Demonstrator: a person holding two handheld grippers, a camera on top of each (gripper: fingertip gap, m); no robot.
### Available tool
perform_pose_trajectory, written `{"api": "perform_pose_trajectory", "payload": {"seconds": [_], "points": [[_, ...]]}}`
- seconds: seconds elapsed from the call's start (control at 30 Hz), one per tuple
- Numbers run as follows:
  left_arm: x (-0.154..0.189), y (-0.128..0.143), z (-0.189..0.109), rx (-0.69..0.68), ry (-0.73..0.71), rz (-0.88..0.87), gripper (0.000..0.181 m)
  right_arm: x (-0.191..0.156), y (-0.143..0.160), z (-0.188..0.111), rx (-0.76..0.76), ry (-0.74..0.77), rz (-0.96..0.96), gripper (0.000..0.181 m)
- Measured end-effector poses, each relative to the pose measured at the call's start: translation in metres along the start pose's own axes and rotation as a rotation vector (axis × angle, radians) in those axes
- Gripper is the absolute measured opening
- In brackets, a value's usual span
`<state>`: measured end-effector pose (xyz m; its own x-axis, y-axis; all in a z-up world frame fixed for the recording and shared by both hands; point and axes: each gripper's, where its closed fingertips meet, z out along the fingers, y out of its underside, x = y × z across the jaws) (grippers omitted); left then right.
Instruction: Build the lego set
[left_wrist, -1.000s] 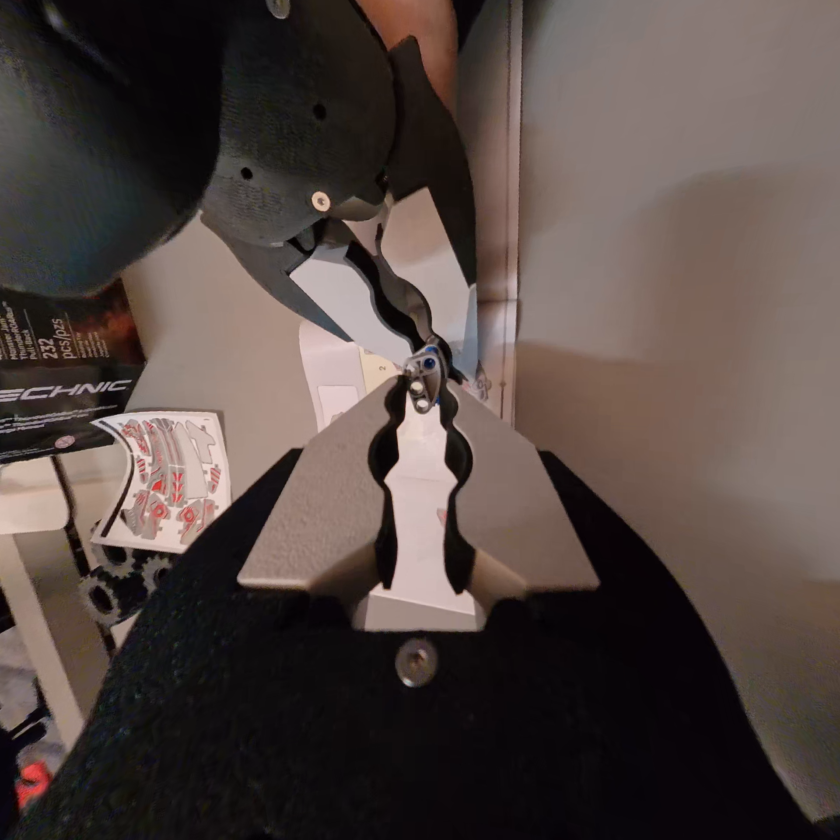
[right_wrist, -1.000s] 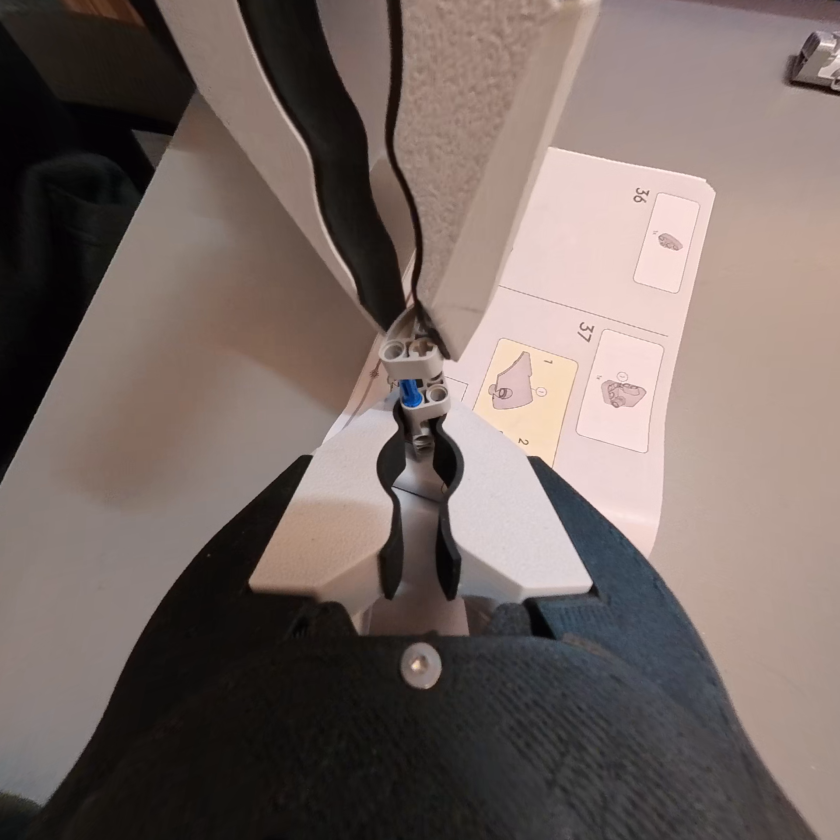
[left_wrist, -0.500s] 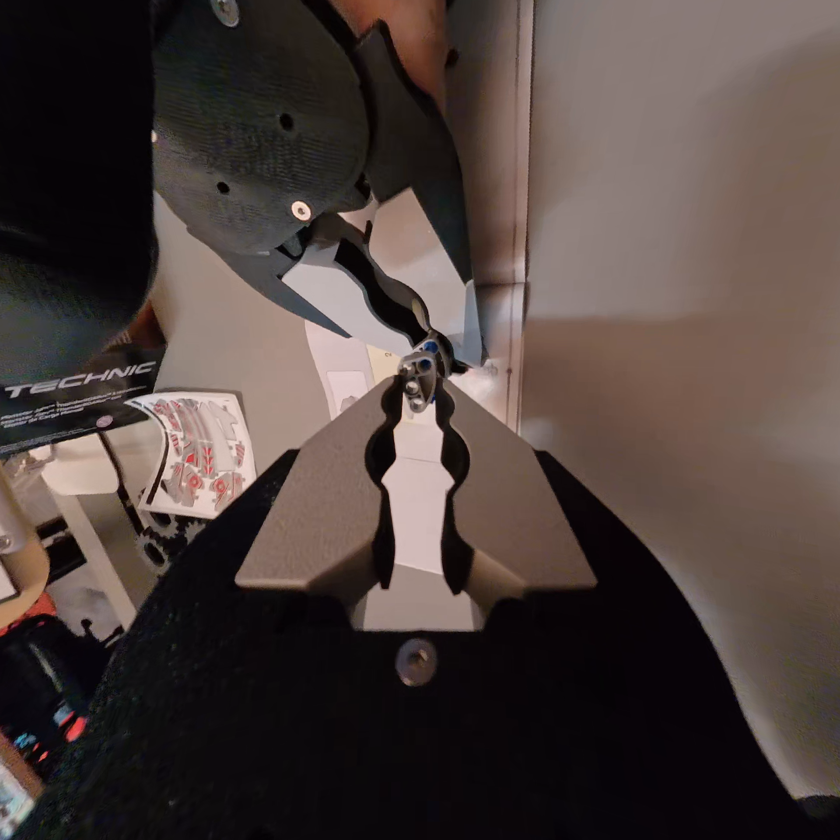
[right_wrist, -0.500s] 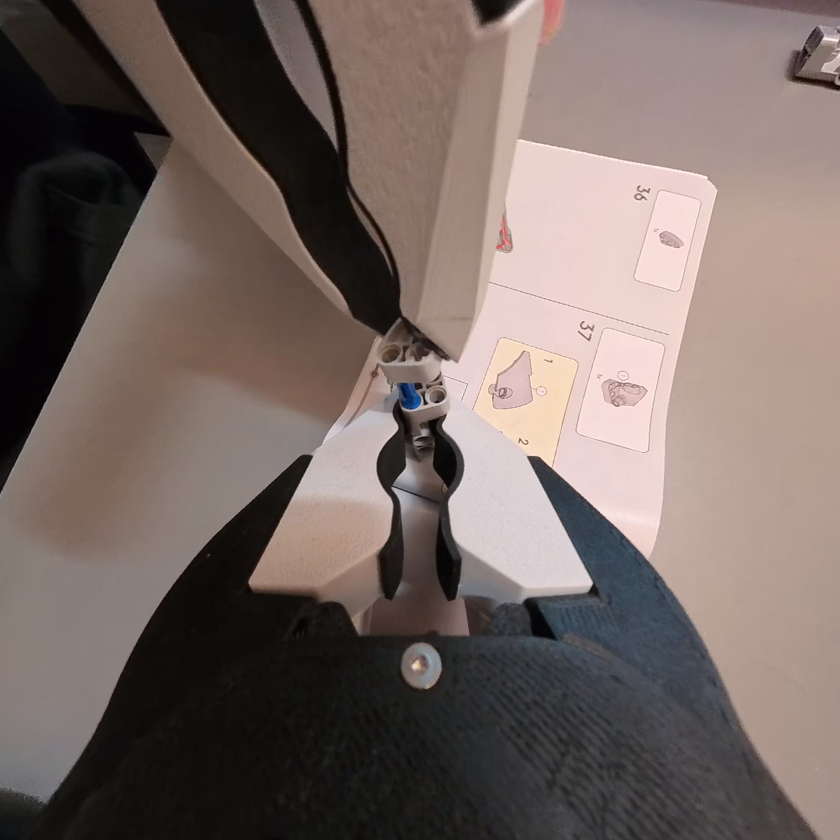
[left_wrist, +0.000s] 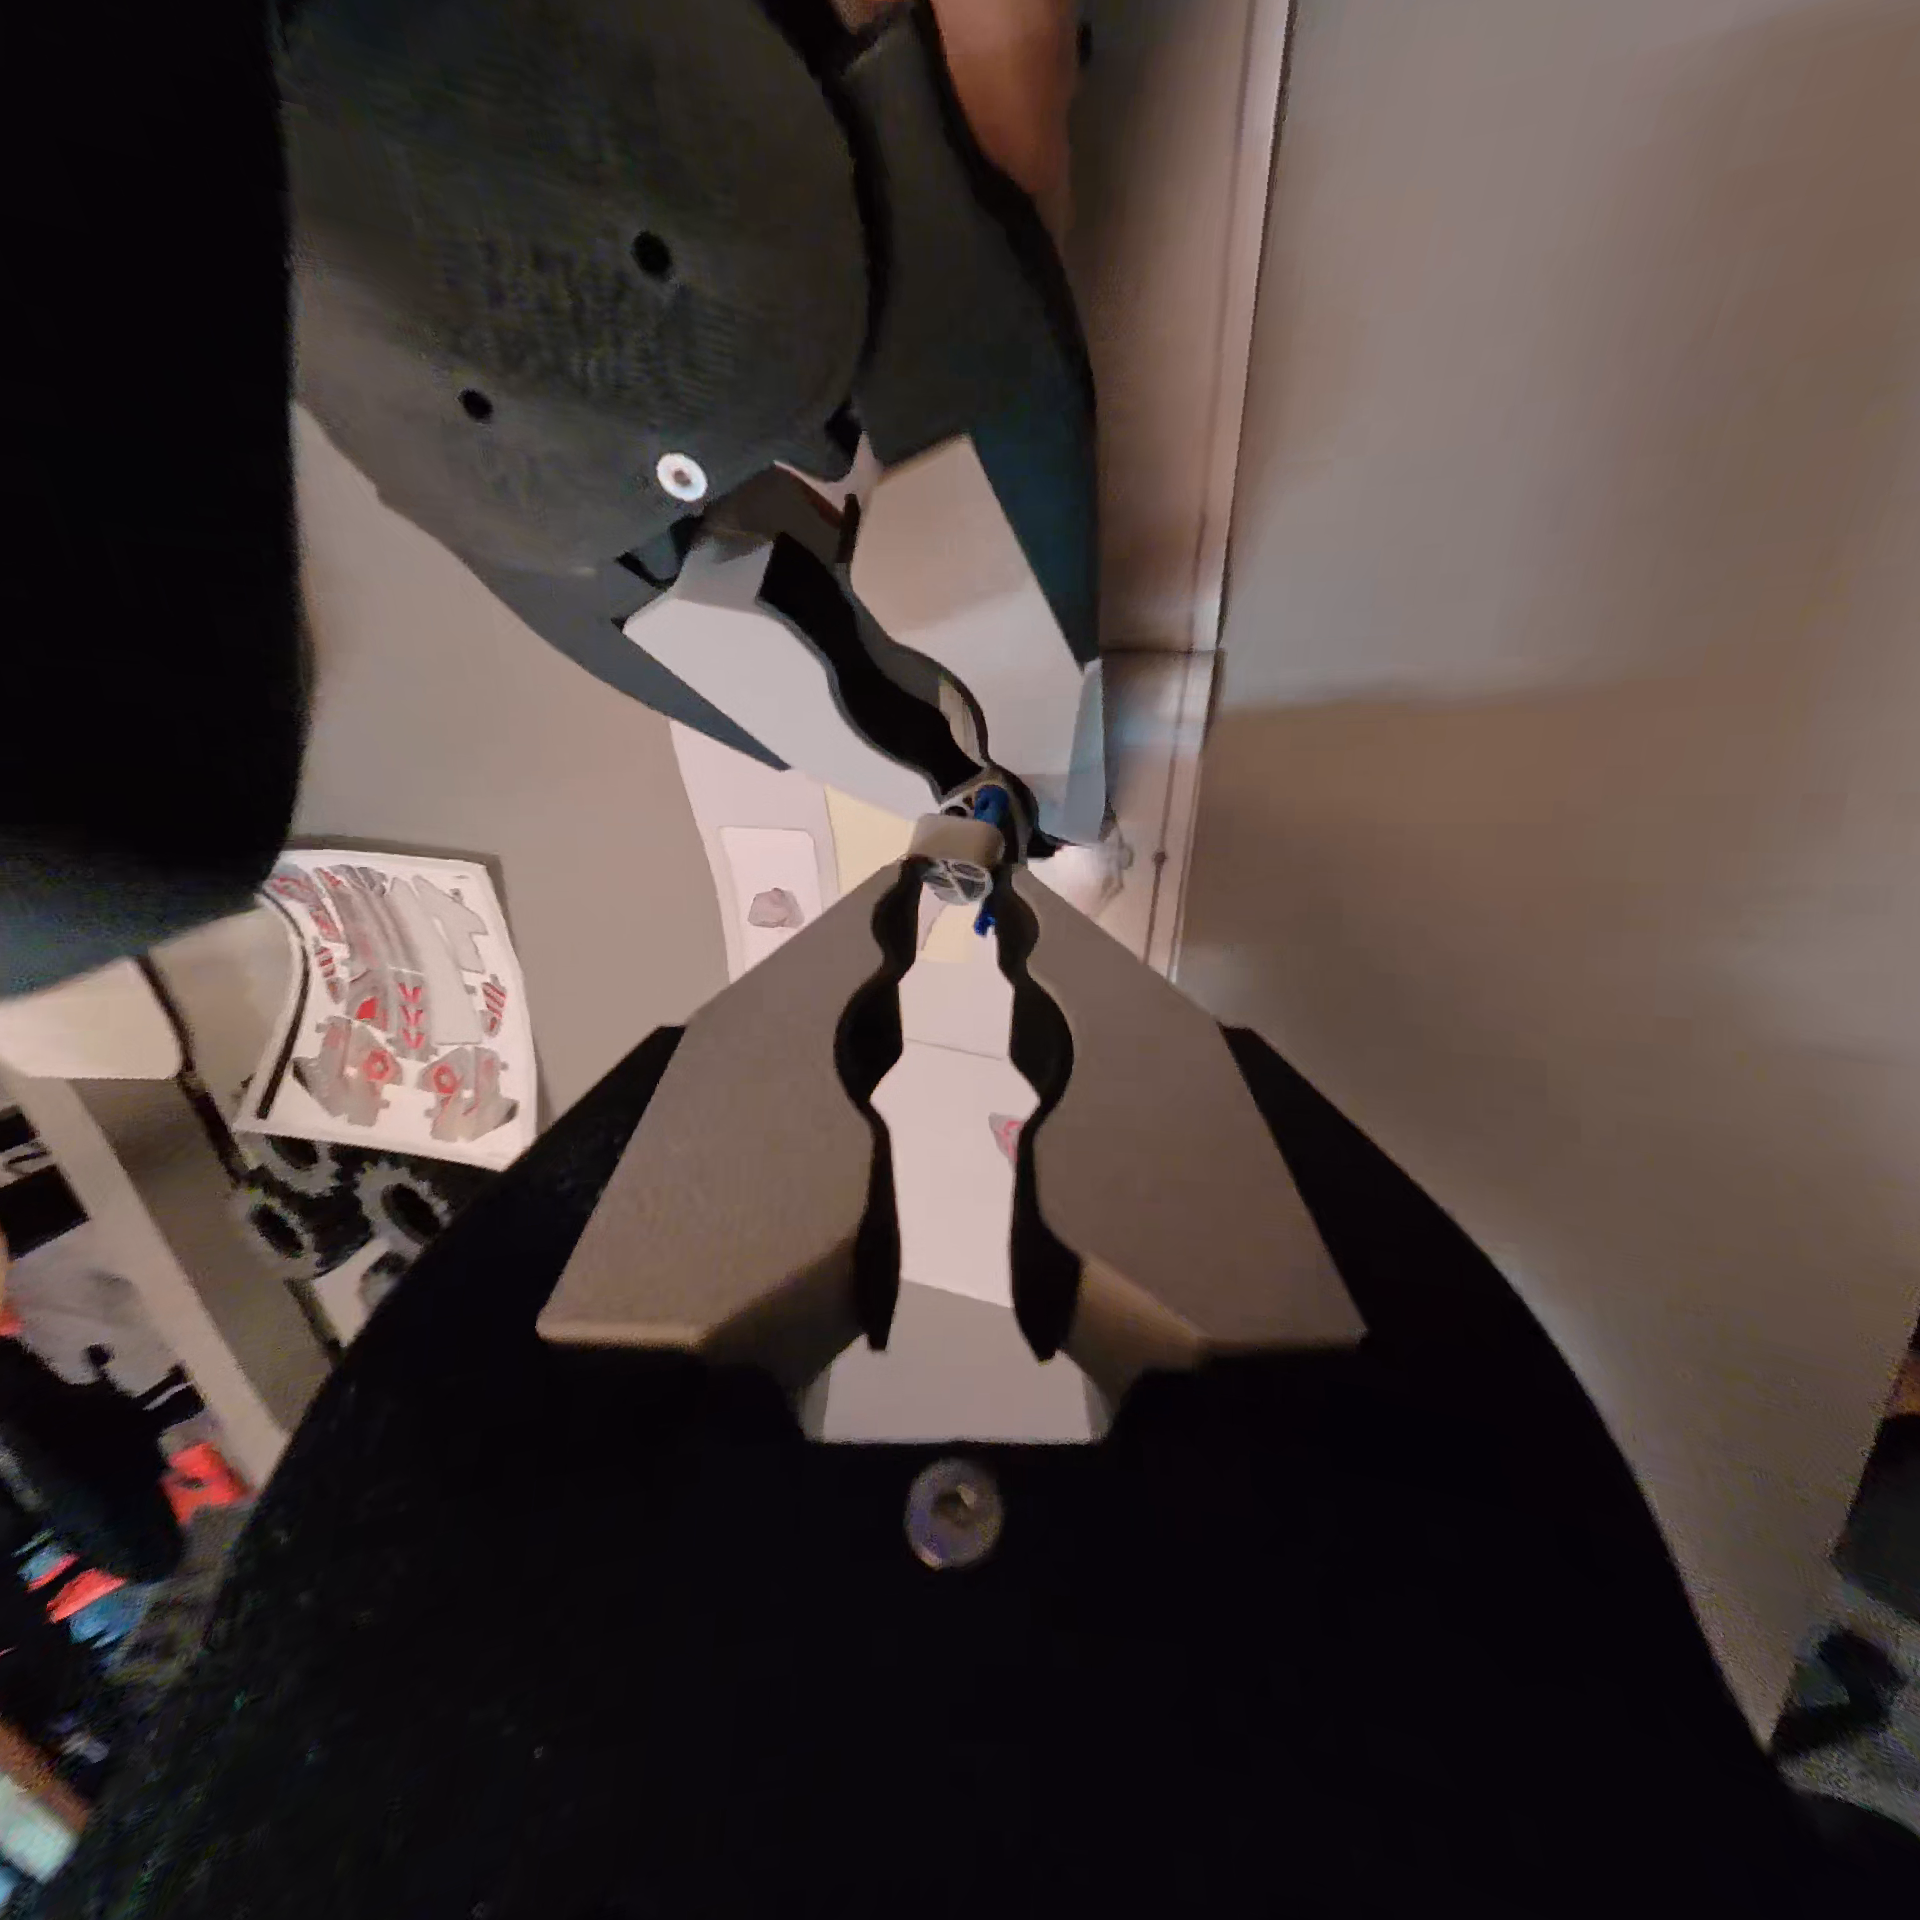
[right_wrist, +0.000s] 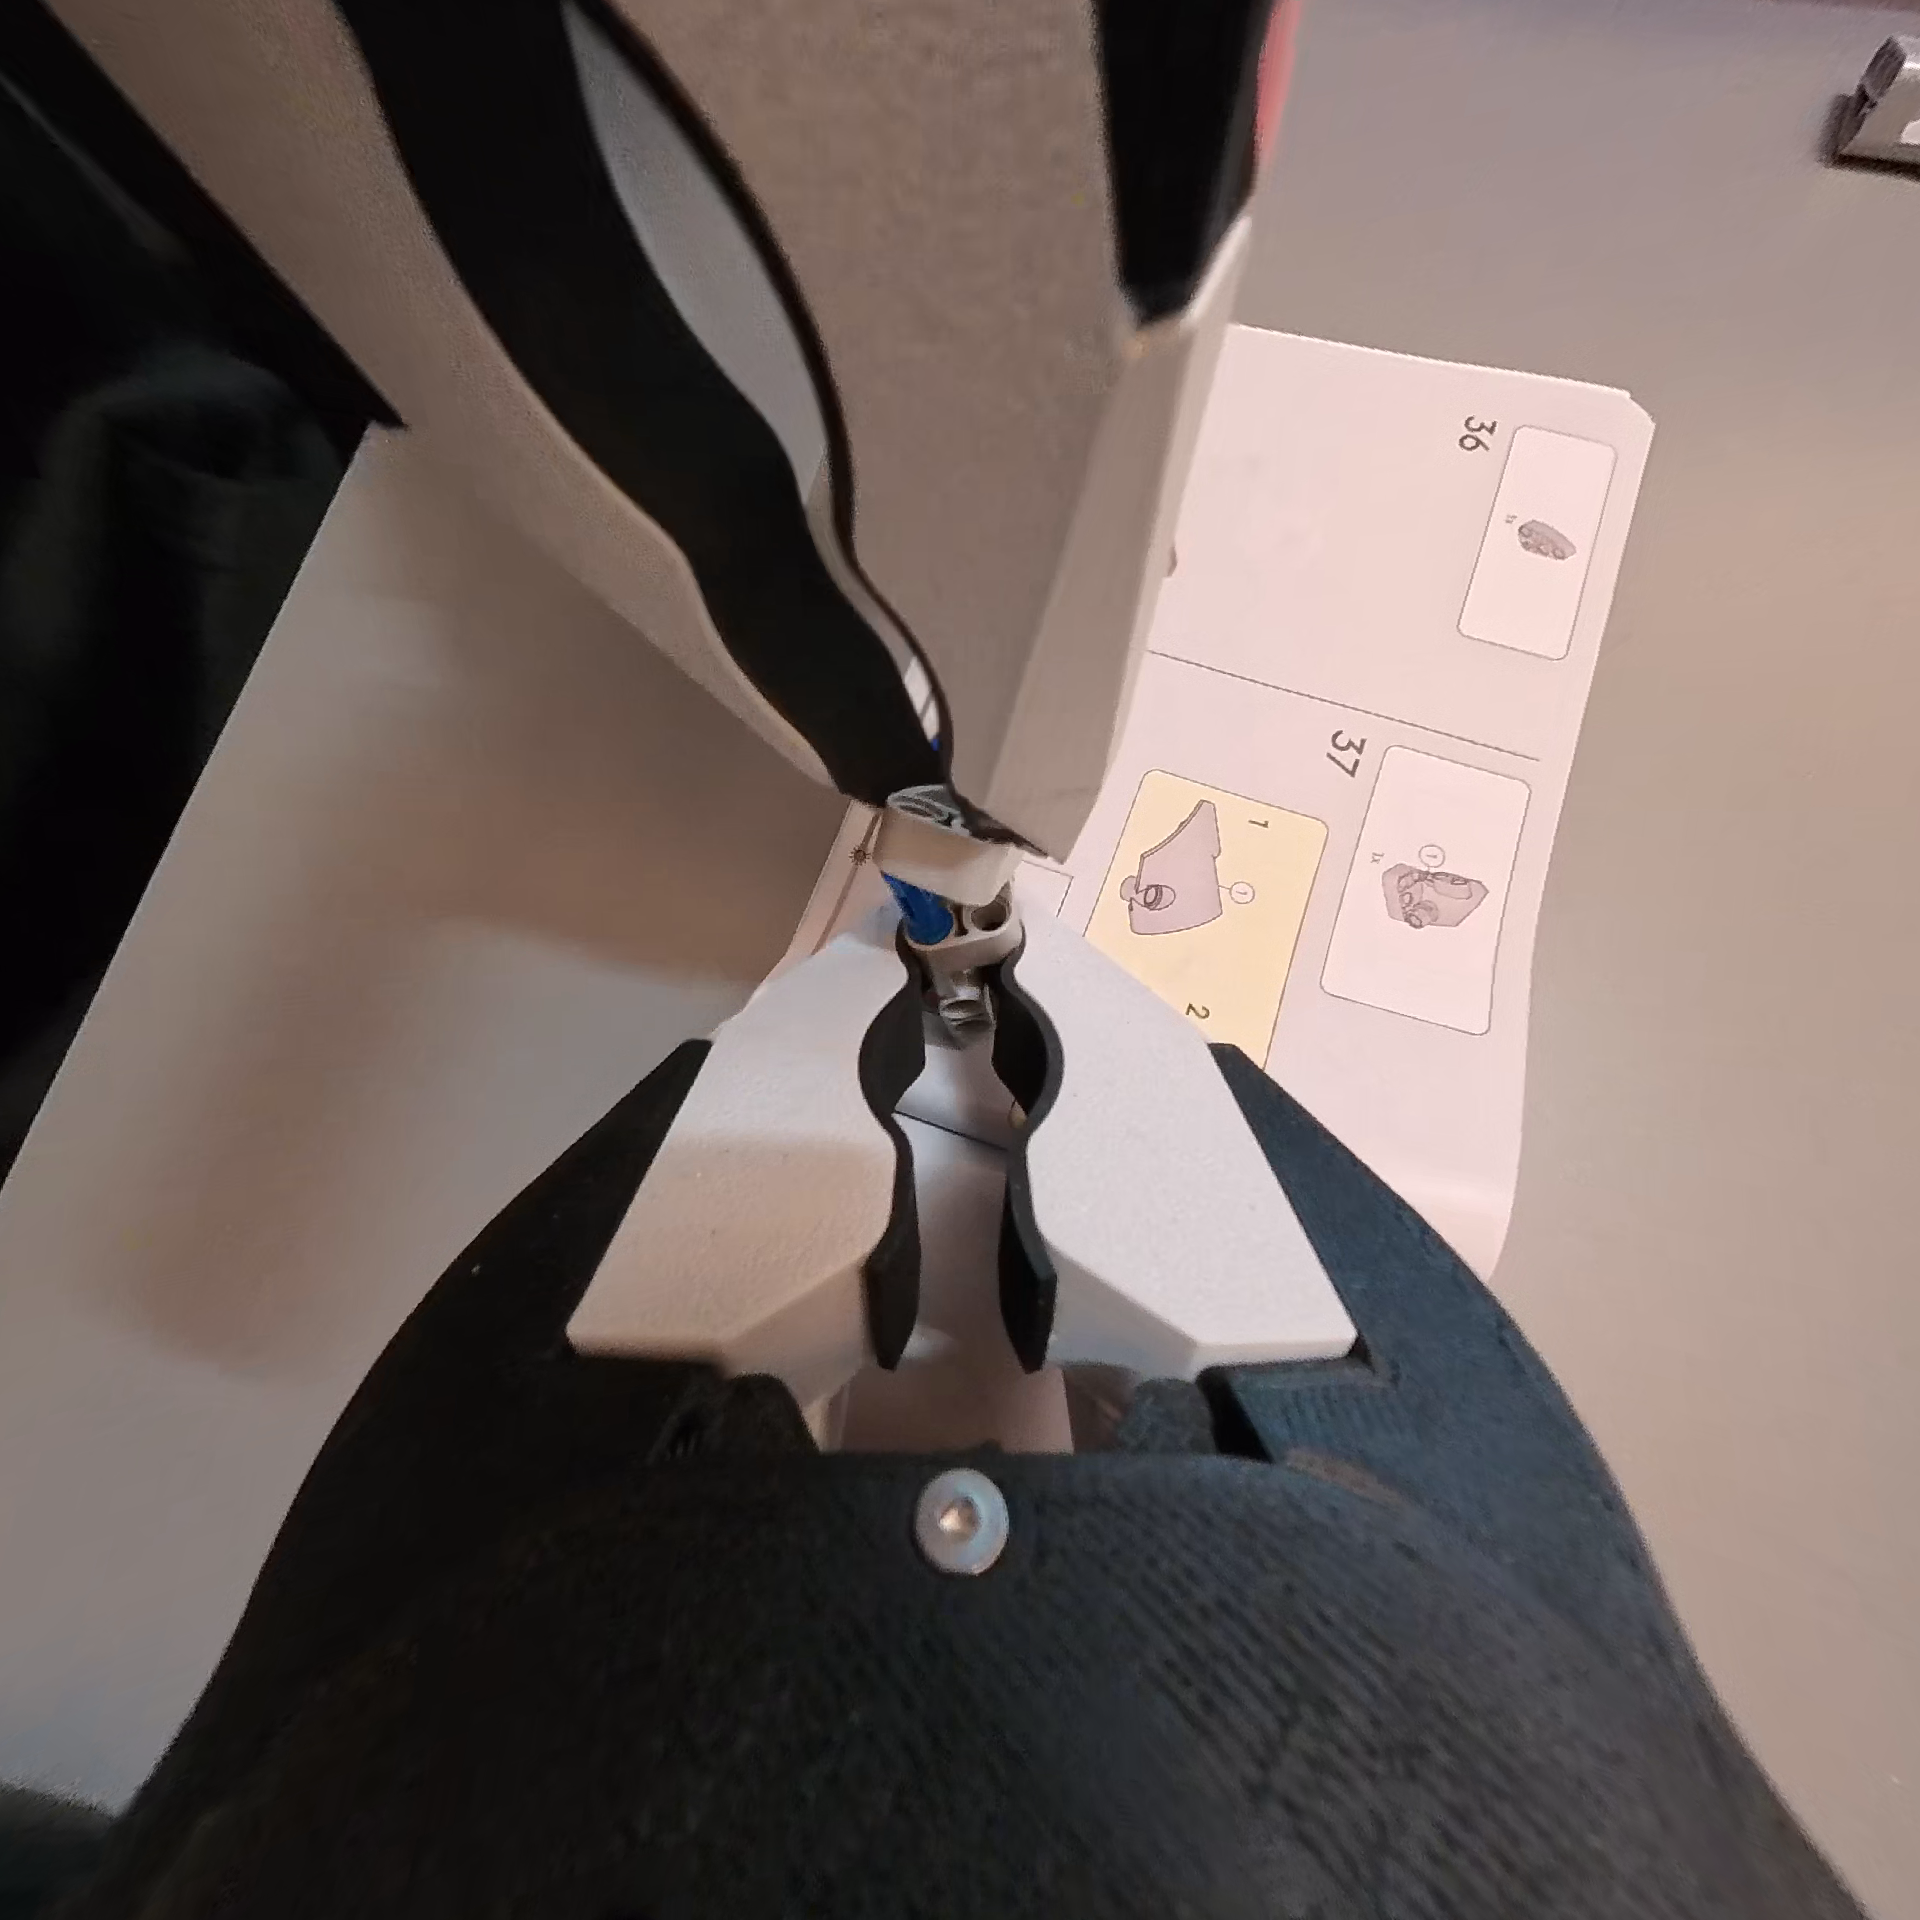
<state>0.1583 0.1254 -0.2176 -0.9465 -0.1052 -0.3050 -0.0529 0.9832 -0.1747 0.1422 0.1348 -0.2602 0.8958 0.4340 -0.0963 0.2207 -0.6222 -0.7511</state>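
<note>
My left gripper (left_wrist: 956, 878) is shut on a small grey connector piece (left_wrist: 954, 854); it shows from above in the right wrist view (right_wrist: 940, 847). My right gripper (right_wrist: 961, 940) is shut on a second grey connector (right_wrist: 977, 925) with a blue pin (right_wrist: 914, 902) between the two pieces. The two grippers meet tip to tip above the open instruction booklet (right_wrist: 1351, 644). In the left wrist view the right gripper (left_wrist: 997, 800) comes in from the upper left. The join between the pieces is partly hidden by the fingertips.
A sticker sheet (left_wrist: 395, 997) lies on the grey table (right_wrist: 364, 935) at the left, with black gear wheels (left_wrist: 343, 1205) below it. A small grey part (right_wrist: 1881, 125) sits at the far right. The table's left edge (right_wrist: 177, 686) drops off to darkness. About 5 cm separates my left fingertips from my right.
The left gripper has rotated its grey connector, so its flat side now faces the right wrist camera. Both grippers have stayed shut and tip to tip over the booklet.
</note>
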Motion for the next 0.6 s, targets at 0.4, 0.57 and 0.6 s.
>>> {"api": "perform_pose_trajectory", "payload": {"seconds": [0.4, 0.57, 0.6], "points": [[-0.005, 0.004, -0.019, 0.29, 0.036, -0.234, 0.02, -0.003, 0.0, -0.001, 0.002, -0.002, -0.019, 0.003], [-0.015, 0.056, -0.014, 0.322, 0.039, -0.365, 0.024, -0.007, 0.002, -0.002, 0.003, -0.012, -0.021, 0.003], [-0.013, 0.07, -0.005, 0.298, 0.039, -0.34, 0.024, -0.007, 0.002, -0.002, 0.003, -0.008, -0.024, 0.003]]}}
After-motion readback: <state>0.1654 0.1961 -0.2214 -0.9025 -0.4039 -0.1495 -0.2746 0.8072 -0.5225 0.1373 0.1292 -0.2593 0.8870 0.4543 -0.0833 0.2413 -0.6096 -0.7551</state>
